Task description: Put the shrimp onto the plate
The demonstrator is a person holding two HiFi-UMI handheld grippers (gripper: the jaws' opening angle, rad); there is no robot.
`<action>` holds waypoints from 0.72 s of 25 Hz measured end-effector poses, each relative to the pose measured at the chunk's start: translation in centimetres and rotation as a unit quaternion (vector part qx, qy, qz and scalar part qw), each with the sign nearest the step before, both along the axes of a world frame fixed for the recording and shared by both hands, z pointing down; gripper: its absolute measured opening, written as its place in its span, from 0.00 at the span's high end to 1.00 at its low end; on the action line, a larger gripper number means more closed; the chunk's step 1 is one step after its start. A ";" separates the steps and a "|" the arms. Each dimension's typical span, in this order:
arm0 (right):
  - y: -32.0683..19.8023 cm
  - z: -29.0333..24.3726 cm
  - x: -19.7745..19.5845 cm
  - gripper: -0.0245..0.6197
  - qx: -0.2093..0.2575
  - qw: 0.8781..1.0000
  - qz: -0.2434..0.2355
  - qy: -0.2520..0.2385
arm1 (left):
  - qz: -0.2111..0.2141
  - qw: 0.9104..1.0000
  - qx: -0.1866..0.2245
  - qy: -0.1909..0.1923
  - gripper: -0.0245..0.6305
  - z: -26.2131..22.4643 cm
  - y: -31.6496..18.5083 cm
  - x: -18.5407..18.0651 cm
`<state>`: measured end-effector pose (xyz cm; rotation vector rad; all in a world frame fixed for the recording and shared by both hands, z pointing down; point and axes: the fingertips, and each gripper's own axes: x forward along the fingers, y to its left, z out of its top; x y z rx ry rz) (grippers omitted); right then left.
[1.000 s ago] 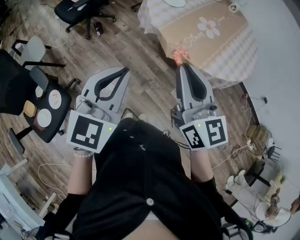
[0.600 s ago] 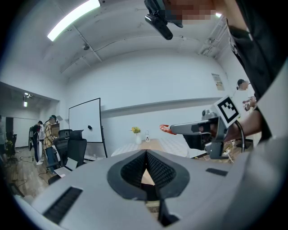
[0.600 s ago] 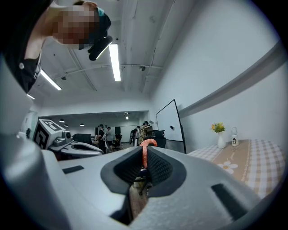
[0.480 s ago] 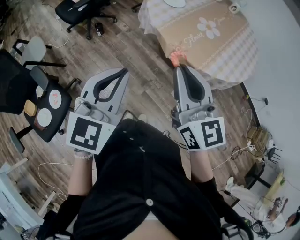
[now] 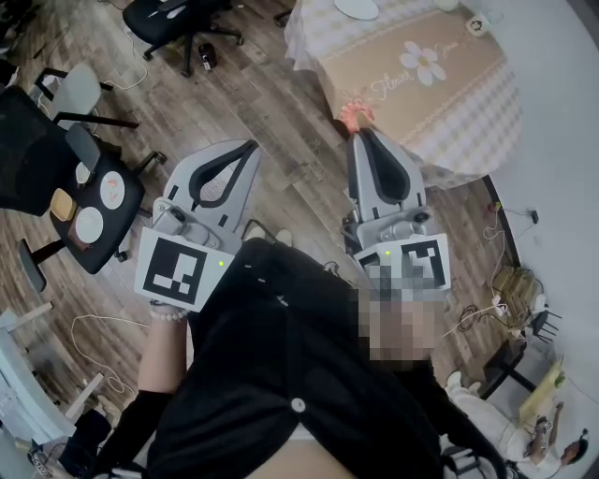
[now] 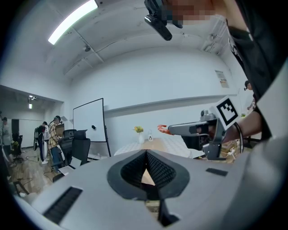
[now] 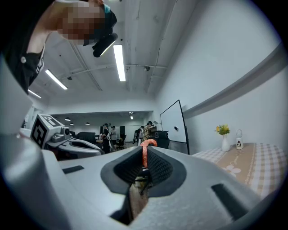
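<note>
At twelve o'clock the plate (image 5: 356,7) on the table (image 5: 477,103) is cut off by the frame; my right hand-held gripper (image 5: 359,134) grasps the shrimp (image 5: 355,114) near the table's edge, my left hand-held gripper (image 5: 251,145) clenched, empty.

Orange shrimp (image 5: 357,114), beige daisy-print runner (image 5: 449,86) on checked tablecloth (image 5: 489,120), brown plank floor (image 5: 271,131)

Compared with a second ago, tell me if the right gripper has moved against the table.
No. The right gripper, shut on the shrimp, keeps its tip at the same near edge of the cloth-covered table.
</note>
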<state>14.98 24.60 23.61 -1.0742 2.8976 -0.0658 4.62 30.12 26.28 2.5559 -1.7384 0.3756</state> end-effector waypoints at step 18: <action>1.1 0.7 -0.1 0.93 0.001 0.999 -0.033 0.004 | -0.028 0.999 0.014 0.000 0.96 -0.1 1.3 0.6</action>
